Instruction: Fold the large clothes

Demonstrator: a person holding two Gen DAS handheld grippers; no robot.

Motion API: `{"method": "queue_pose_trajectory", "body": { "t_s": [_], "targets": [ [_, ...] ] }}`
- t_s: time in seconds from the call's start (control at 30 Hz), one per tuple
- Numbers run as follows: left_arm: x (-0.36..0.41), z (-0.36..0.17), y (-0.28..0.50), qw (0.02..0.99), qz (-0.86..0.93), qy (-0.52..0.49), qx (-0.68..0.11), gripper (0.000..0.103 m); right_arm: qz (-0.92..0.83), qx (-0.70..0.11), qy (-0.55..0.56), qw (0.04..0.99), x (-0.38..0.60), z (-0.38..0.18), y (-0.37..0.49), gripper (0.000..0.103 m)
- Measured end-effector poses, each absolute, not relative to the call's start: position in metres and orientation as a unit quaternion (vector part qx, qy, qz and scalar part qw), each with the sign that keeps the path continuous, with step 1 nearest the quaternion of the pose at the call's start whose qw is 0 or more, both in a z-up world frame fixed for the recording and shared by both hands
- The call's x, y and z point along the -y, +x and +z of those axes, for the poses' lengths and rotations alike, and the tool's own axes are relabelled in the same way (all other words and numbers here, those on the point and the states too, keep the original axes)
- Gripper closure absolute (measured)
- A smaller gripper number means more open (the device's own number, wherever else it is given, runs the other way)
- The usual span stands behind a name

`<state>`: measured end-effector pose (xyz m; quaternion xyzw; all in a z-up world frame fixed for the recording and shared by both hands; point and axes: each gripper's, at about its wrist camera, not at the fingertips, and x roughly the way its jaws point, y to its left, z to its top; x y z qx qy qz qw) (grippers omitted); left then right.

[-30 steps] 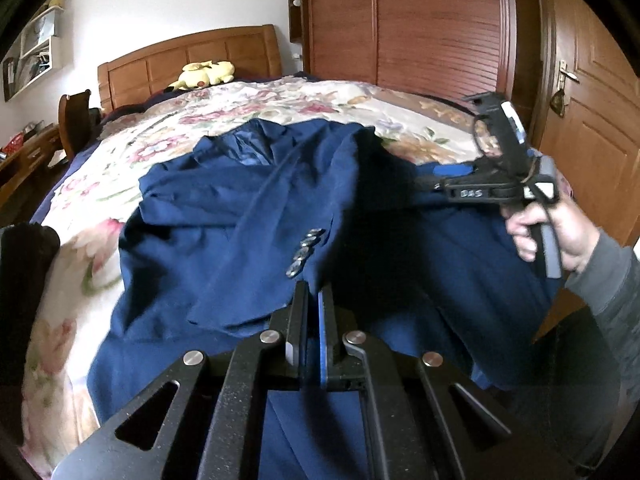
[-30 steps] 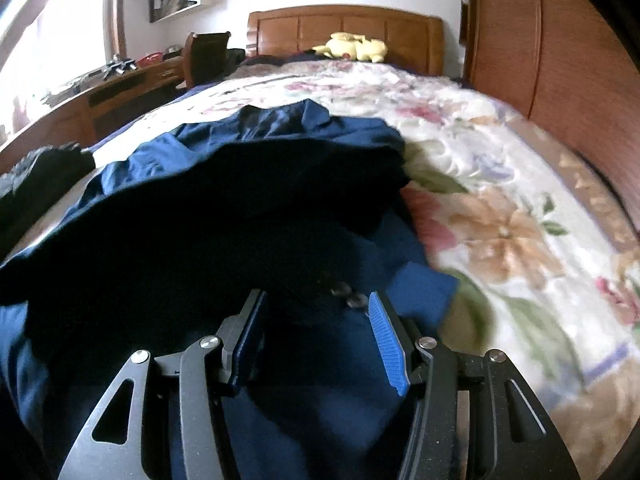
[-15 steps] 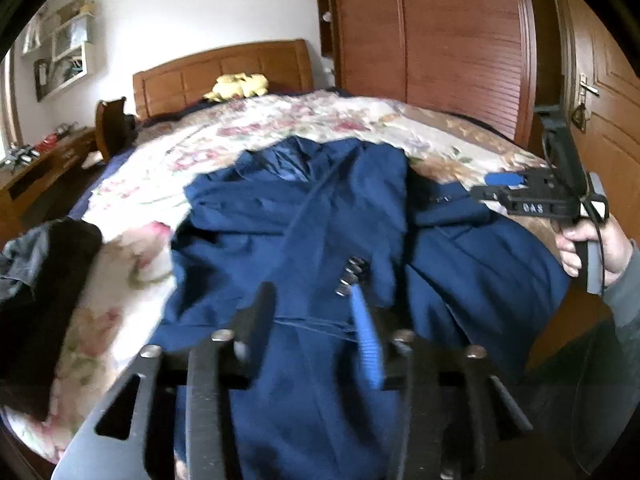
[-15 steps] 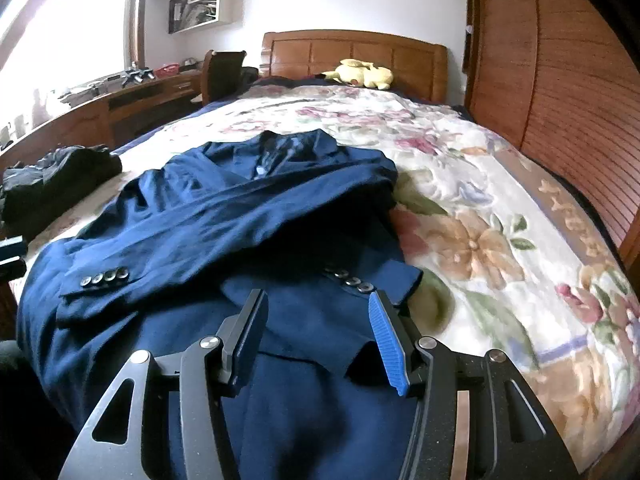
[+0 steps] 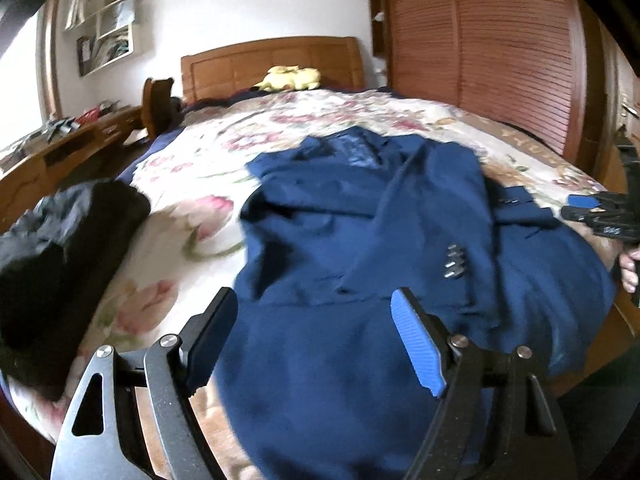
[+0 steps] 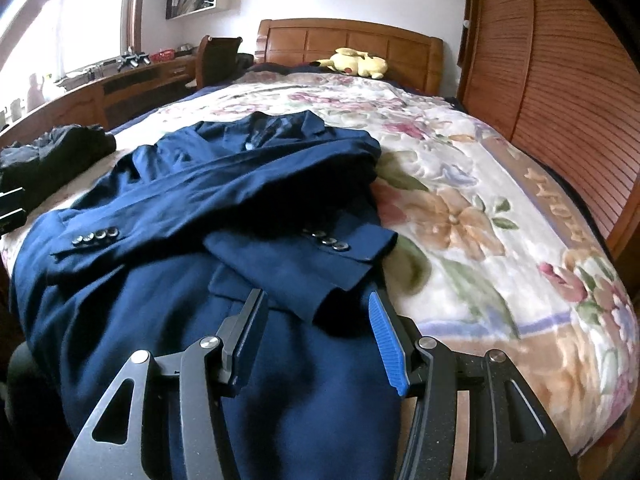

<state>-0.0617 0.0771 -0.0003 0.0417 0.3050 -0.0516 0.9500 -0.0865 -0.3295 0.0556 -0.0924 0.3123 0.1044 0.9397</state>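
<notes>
Both sleeves cross over the navy jacket (image 6: pixel 168 208), buttons showing.

Each tool is matte black, with speckled triangular cut-out arms and round silver screws at the pivots. The left tool (image 5: pixel 314 338) and right tool (image 6: pixel 316 334) each carry one black finger and one ribbed blue pad (image 6: pixel 386 344).

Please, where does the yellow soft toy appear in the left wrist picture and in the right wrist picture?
Left wrist view: the yellow soft toy lies at the top centre, by the headboard.
Right wrist view: it lies at the top, right of centre, by the same headboard.
Shared landmark: the blue jacket on the bed.
</notes>
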Motion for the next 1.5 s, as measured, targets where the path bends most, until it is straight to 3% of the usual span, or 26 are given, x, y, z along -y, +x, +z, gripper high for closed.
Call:
{"method": "queue_pose_trajectory", "body": {
  "t_s": [0.1,0.7,1.1,1.23,1.5],
  "targets": [
    [-0.092,-0.013,-0.061,0.947,-0.036,0.034,-0.317,0.023,0.108,-0.318,-0.083,0.938,0.332,0.055,-0.08,0.034],
    [-0.13,-0.047,-0.072,0.94,-0.044,0.016,-0.339,0.023,0.063,-0.369,-0.084,0.923,0.329,0.031,-0.076,0.034],
    [-0.125,-0.048,-0.094,0.942,-0.07,0.018,-0.328,0.052,0.075,-0.377,-0.08,0.92,0.349,0.024,-0.094,0.034],
    [-0.122,-0.05,-0.094,0.942,-0.069,0.021,-0.328,0.052,0.089,-0.375,-0.081,0.919,0.352,0.023,-0.101,0.034],
    [-0.123,-0.051,-0.094,0.942,-0.08,0.015,-0.327,0.064,0.129,-0.378,-0.08,0.913,0.349,0.023,-0.114,0.059]
  ]
}}
